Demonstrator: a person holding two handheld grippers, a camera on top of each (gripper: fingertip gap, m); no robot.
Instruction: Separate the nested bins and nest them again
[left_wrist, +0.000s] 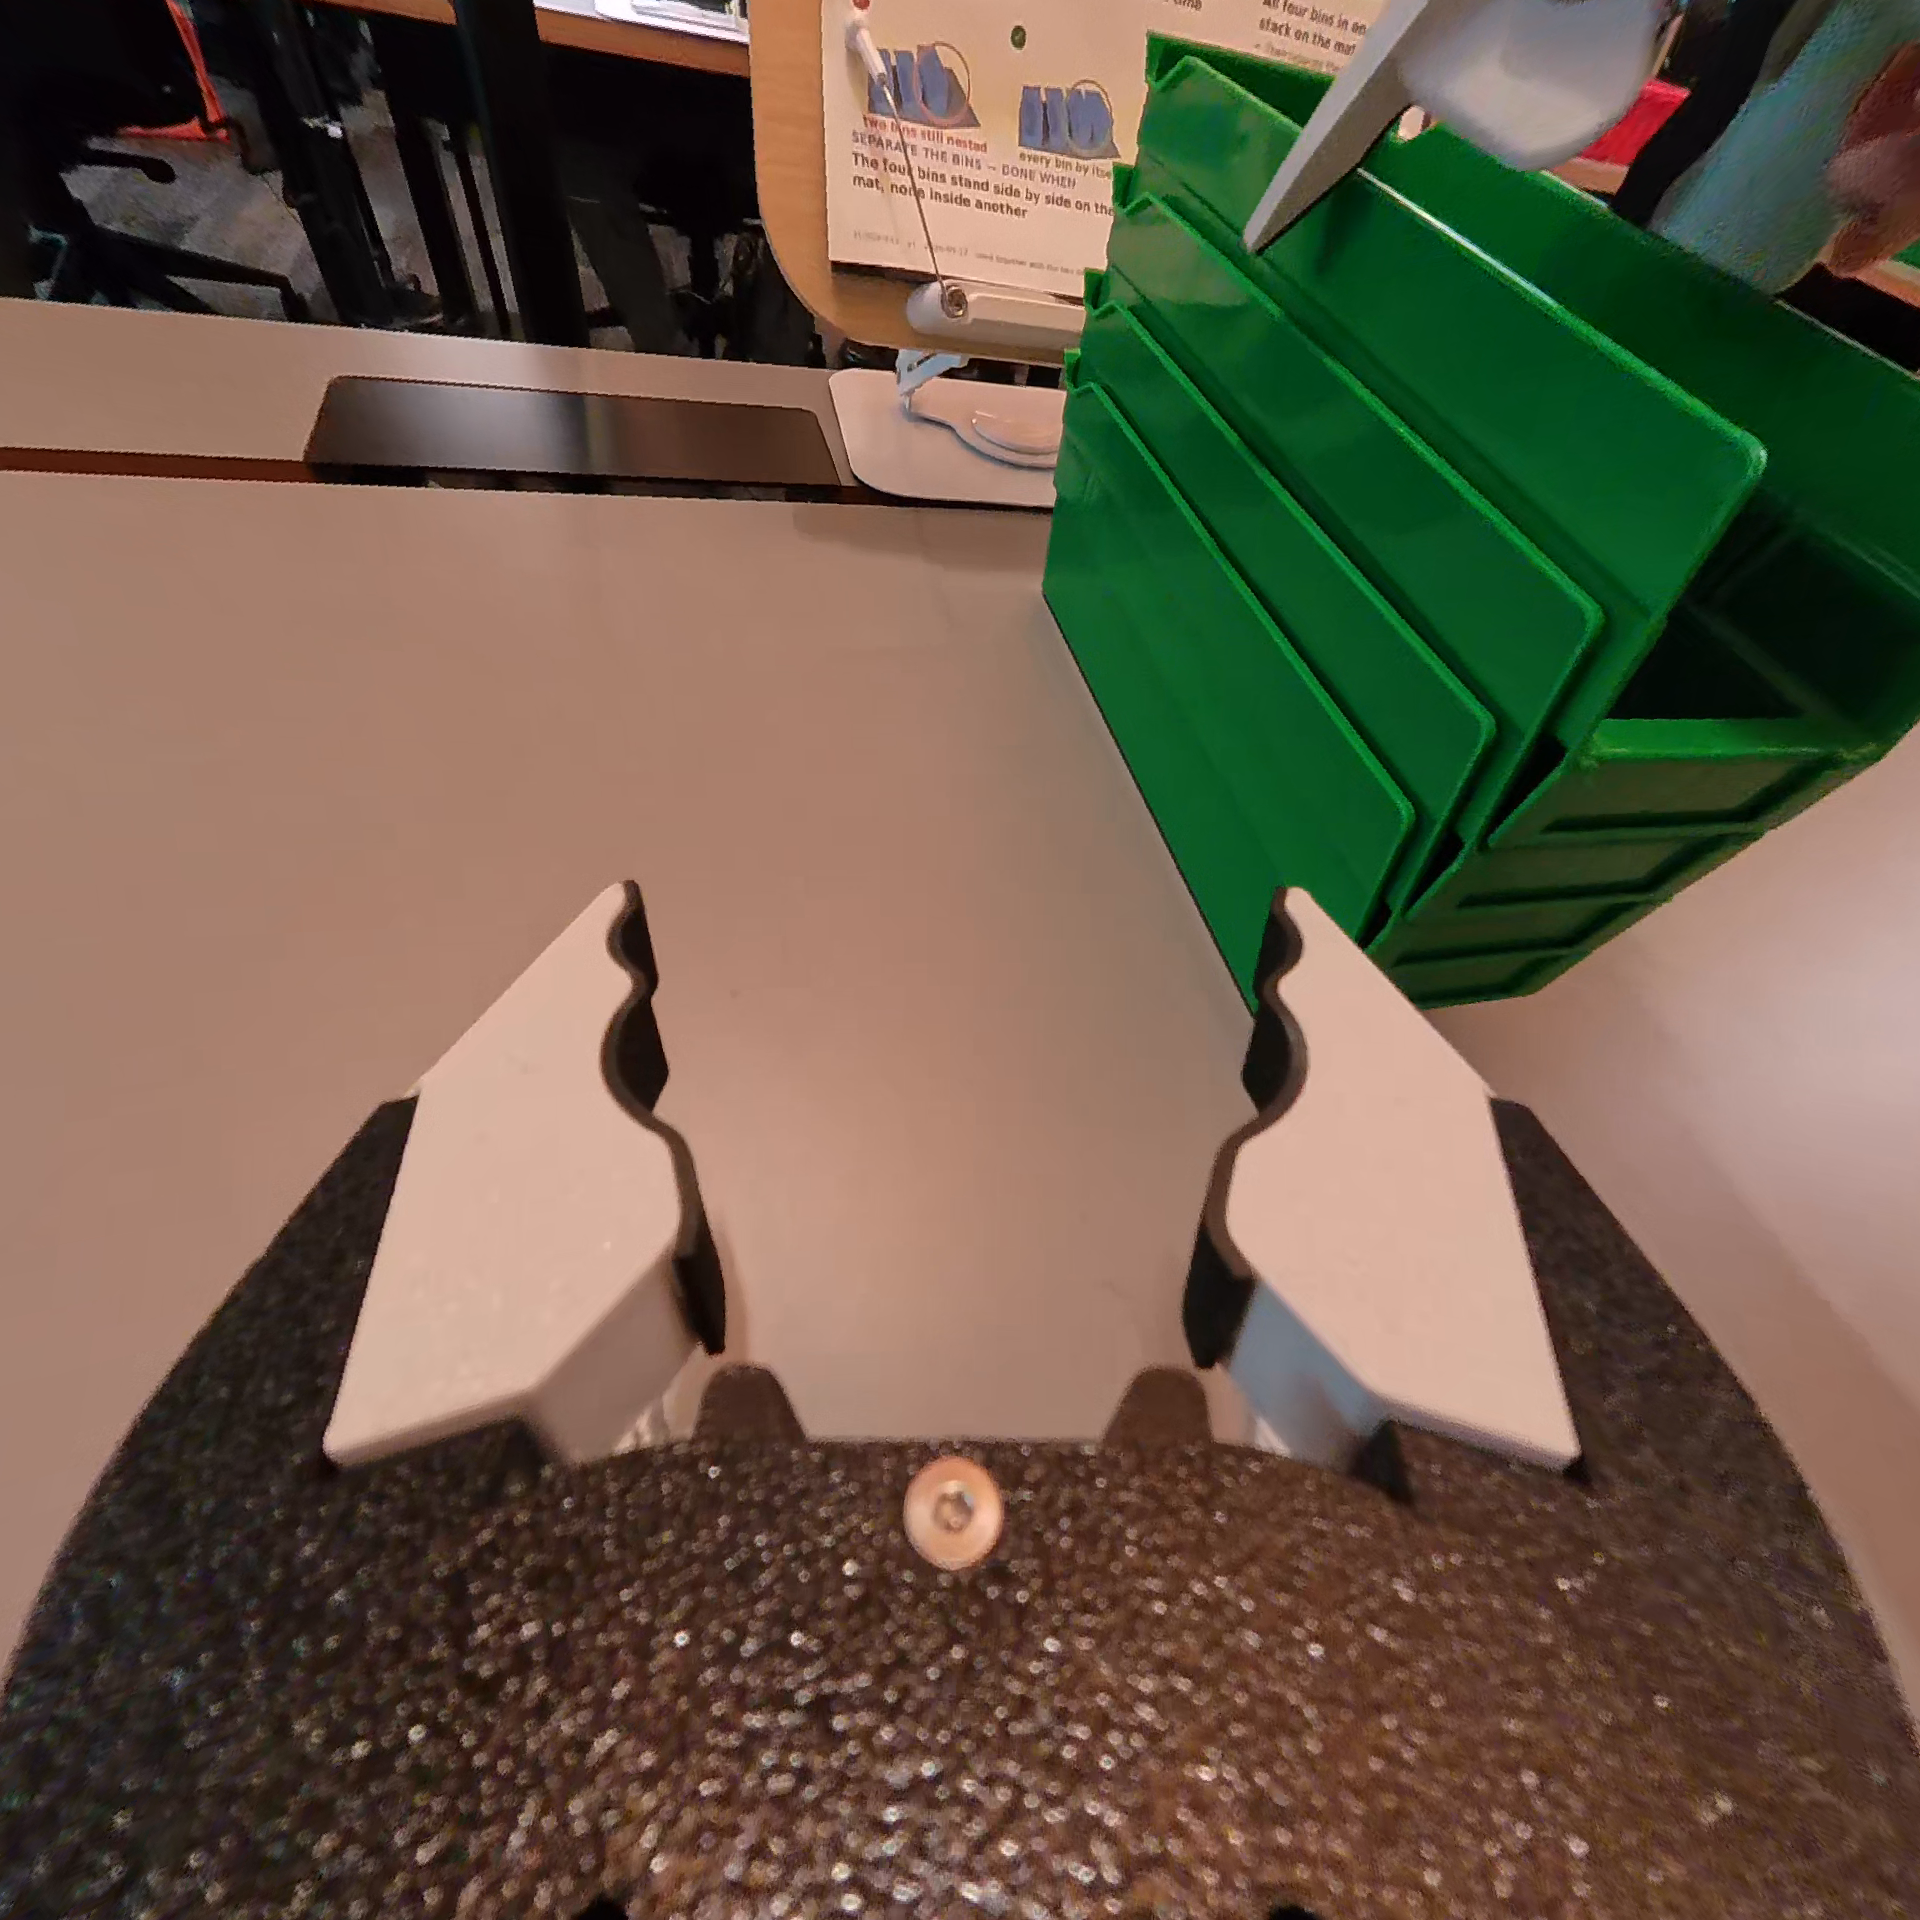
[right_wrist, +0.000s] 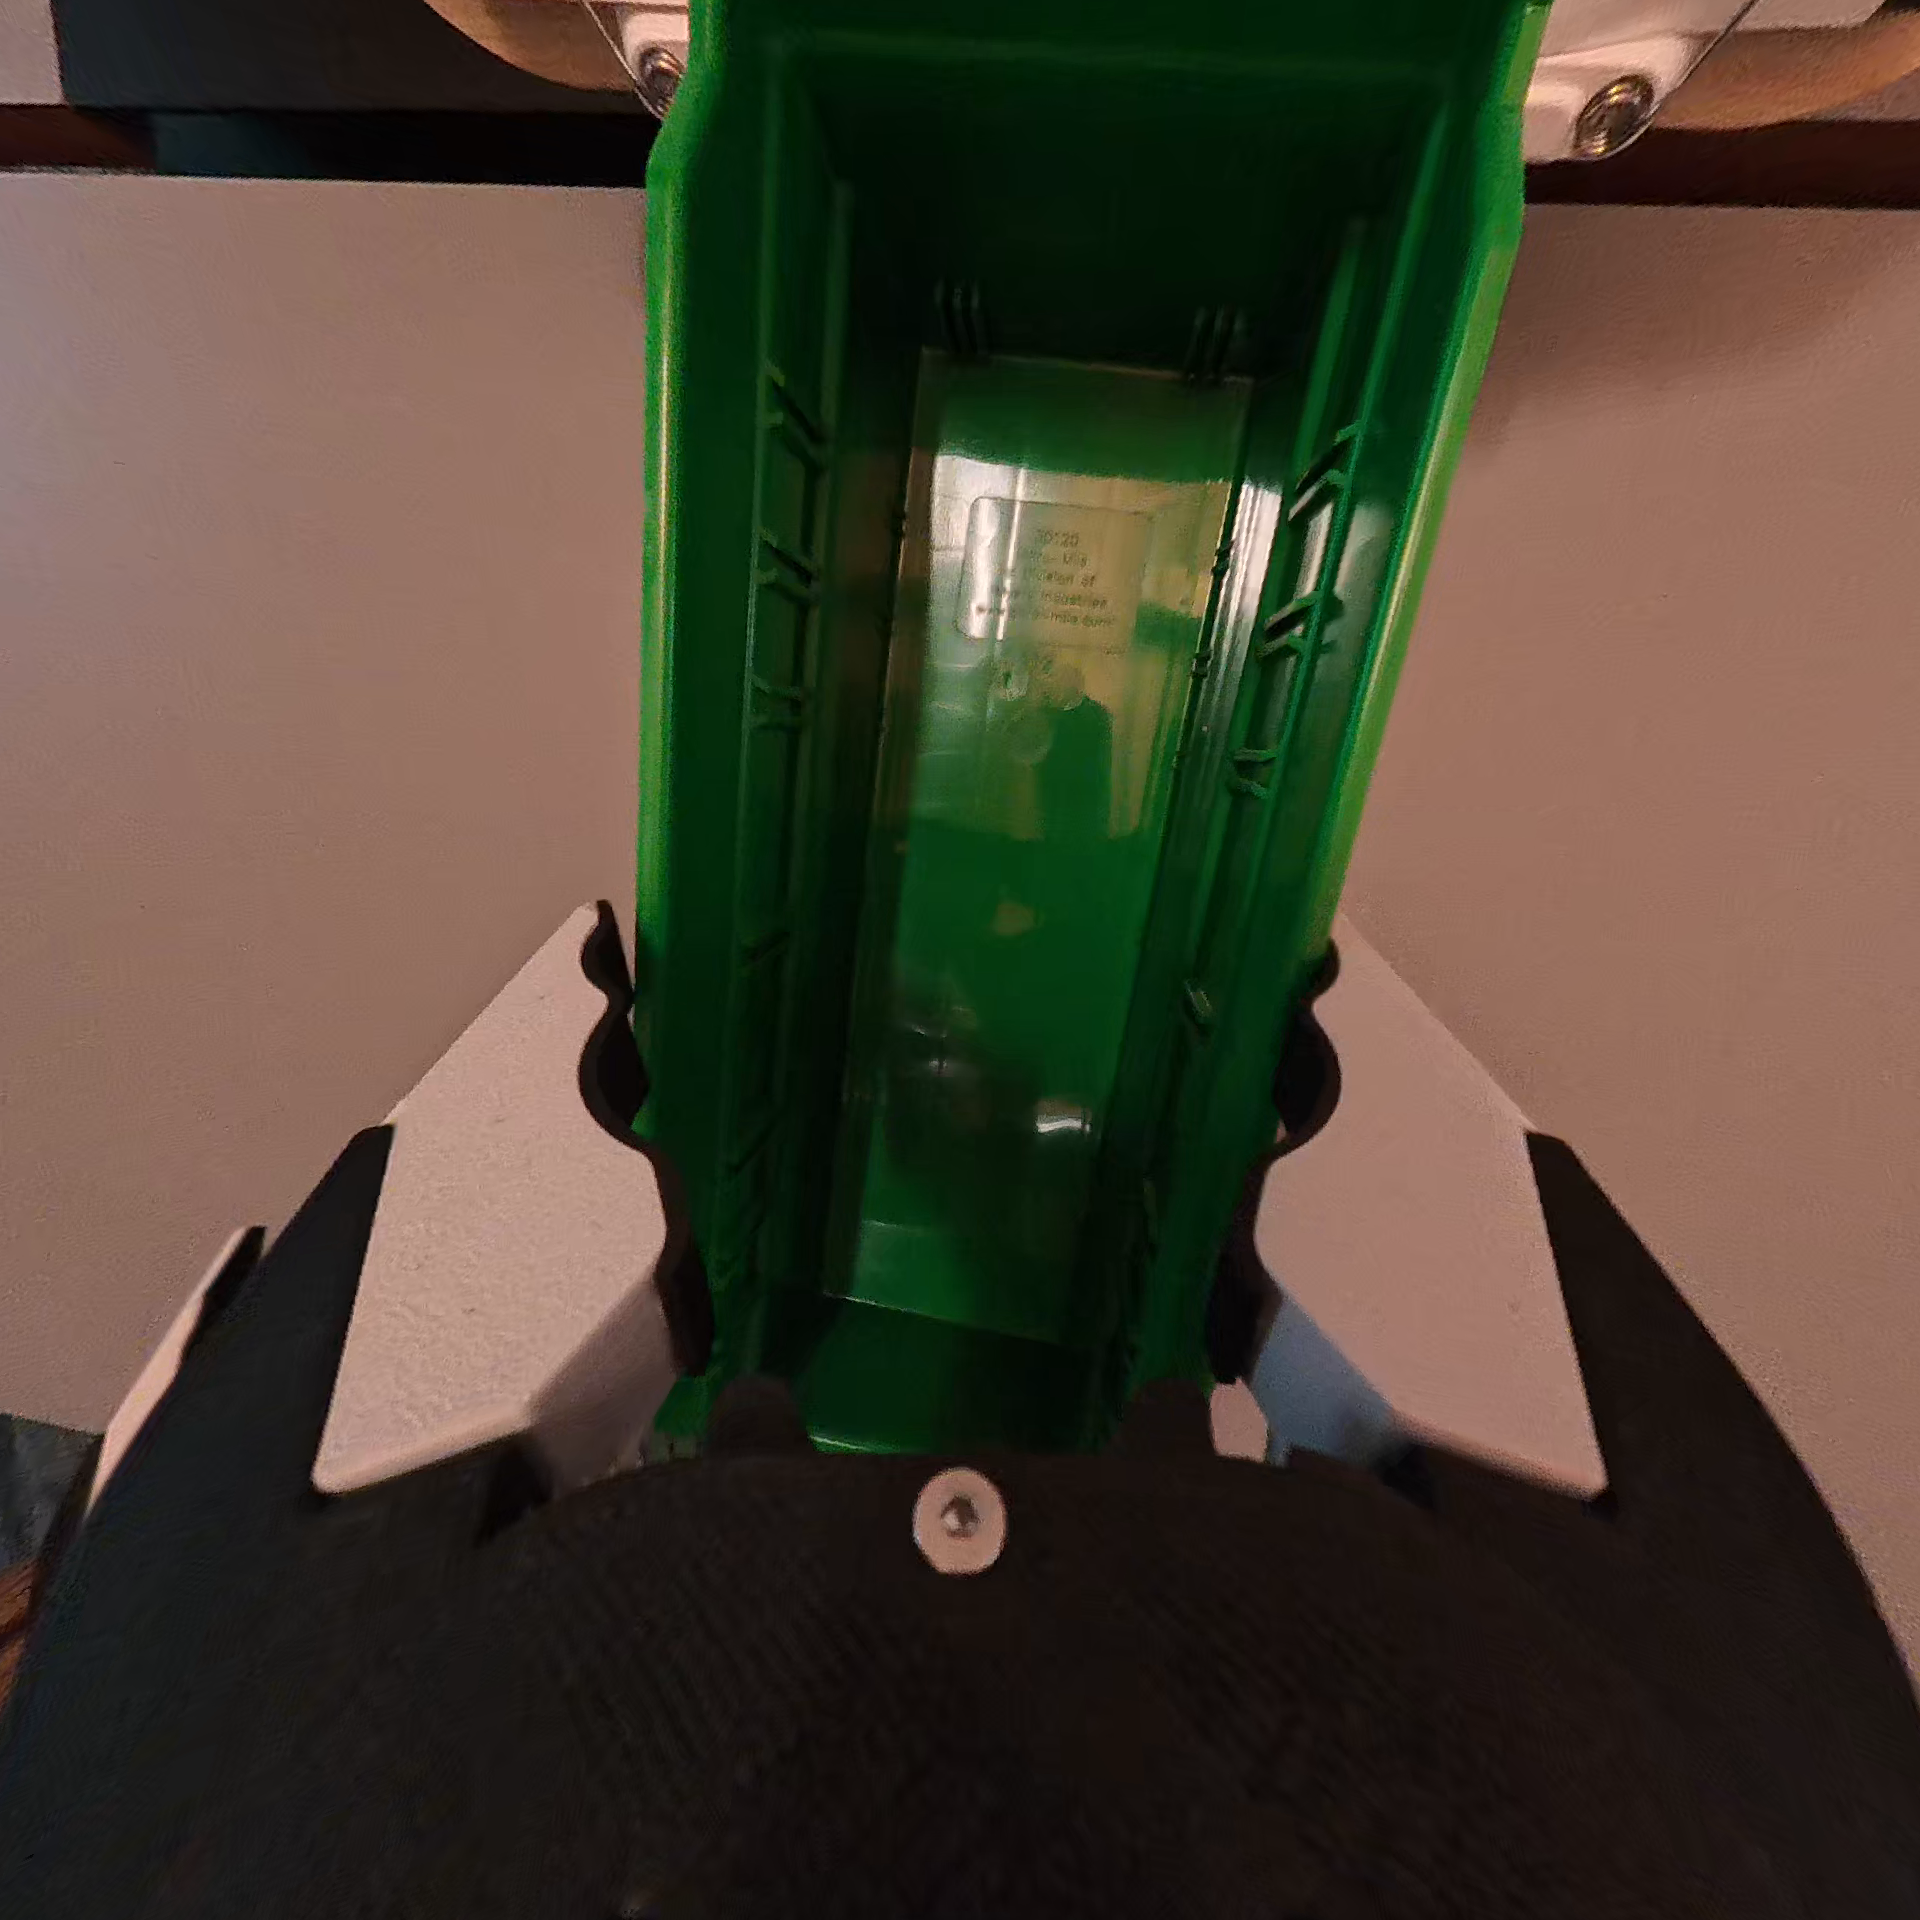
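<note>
We see even, warm indoor light, soft shadows, glare on the bin floor (right_wrist: 1049, 665), wide-angle bending at edges, and blur near the lens.

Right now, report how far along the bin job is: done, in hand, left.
Done: nothing visible; the four green bins sit nested in one stack on the table.
In hand: the right gripper is closed across the top bin, a finger on each side wall. The left gripper is open and empty beside the stack.
Left: separating every bin, then nesting them again.
</note>
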